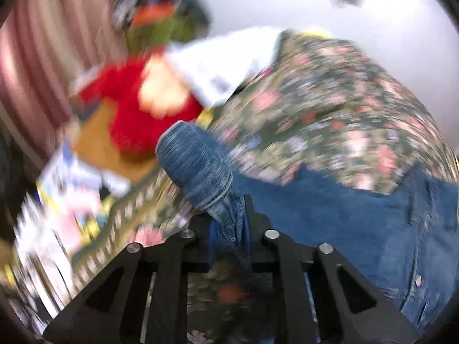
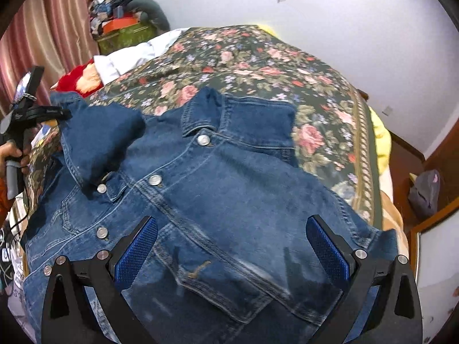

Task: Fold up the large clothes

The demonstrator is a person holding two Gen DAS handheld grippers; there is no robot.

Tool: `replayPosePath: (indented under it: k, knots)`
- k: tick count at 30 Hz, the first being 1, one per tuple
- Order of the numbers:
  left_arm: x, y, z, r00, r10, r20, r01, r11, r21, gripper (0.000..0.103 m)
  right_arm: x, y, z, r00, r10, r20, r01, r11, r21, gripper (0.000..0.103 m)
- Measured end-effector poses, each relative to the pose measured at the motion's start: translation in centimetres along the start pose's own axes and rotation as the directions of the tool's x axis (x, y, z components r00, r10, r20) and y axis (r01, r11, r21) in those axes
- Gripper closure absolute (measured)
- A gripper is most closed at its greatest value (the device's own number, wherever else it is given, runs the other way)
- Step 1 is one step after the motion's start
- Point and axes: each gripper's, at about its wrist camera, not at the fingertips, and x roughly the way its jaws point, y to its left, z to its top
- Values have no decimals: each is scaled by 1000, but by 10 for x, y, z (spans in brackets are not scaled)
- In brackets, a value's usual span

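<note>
A blue denim jacket (image 2: 218, 197) lies front up on a floral bedspread (image 2: 258, 66), collar toward the far side. My right gripper (image 2: 232, 246) is open and empty, its blue pads (image 2: 134, 255) hovering just above the jacket's chest pocket. My left gripper (image 1: 228, 223) is shut on the jacket's sleeve (image 1: 198, 166) and holds it lifted, folded over toward the jacket's body (image 1: 344, 229). In the right wrist view the left gripper (image 2: 61, 113) sits at the far left with the sleeve (image 2: 100, 140) draped over the jacket's left front. The left wrist view is blurred.
A red plush toy (image 2: 77, 78) and a white cloth (image 2: 129, 57) lie at the bed's far left. A green box (image 2: 126, 37) with piled items stands by pink curtains (image 2: 43, 43). A wooden nightstand (image 2: 424, 200) stands at the right. Papers (image 1: 71, 189) lie beside the bed.
</note>
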Motion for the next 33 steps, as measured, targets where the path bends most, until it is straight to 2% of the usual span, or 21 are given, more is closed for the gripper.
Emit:
replayPosePath:
  k: [2,4,7,10,13,17,19,20,23,25,27,28,29,30,31,32,33]
  knots:
    - [-30,-26,9,997,-42,72,37,997,68,89,-3,-8,0,1000,-14,5,14,1000,17,0]
    - [-60,-55,19,985,-129,118,115,985,125,90,-9,-17,0,1000,-6,15,5,999,48,0]
    - [-97,-98,26,954,-260,150,227,952,205,90,-23,-28,-1,999,13,45,-18,996,92,0]
    - [-125,-147,23,914,-388,122,343,897,278,90,-39,-39,-5,997,7,80,-16,993,114,0]
    - [-137,-196,8,880,-472,55,426,835,347,90,-57,-50,-11,994,-12,108,-2,992,128,0]
    - [-133,-254,-34,873,-483,-67,457,764,455,90,-78,-71,-24,990,-46,131,26,988,153,0]
    - [-121,-277,-61,872,-462,-162,476,727,495,90,-85,-81,-30,989,-60,134,37,986,165,0]
    - [-114,-285,-73,873,-444,-202,481,716,505,90,-88,-86,-34,989,-66,132,42,984,175,0]
    - [-93,-297,-107,849,-395,-352,527,690,497,89,-92,-96,-41,990,-69,121,44,980,196,0]
    - [-91,-297,-115,843,-379,-382,534,683,499,84,-92,-102,-45,991,-69,113,44,977,209,0]
    - [-96,-292,-116,833,-390,-392,549,673,496,71,-90,-105,-46,992,-64,107,38,974,224,0]
    - [-102,-287,-115,820,-409,-400,568,666,483,66,-89,-105,-45,993,-57,104,32,972,232,0]
    - [-108,-278,-110,802,-440,-403,593,661,460,55,-88,-106,-43,994,-47,103,21,971,240,0]
    - [-114,-271,-105,793,-460,-399,606,660,444,45,-86,-106,-41,994,-37,104,10,969,246,0]
    - [-123,-259,-98,784,-488,-383,619,662,423,42,-85,-104,-39,994,-25,106,-2,968,252,0]
    - [-127,-250,-91,782,-506,-363,622,669,408,38,-83,-102,-34,994,-12,107,-16,967,256,0]
    - [-132,-236,-81,788,-521,-328,615,685,391,36,-81,-98,-30,994,-1,108,-27,966,255,0]
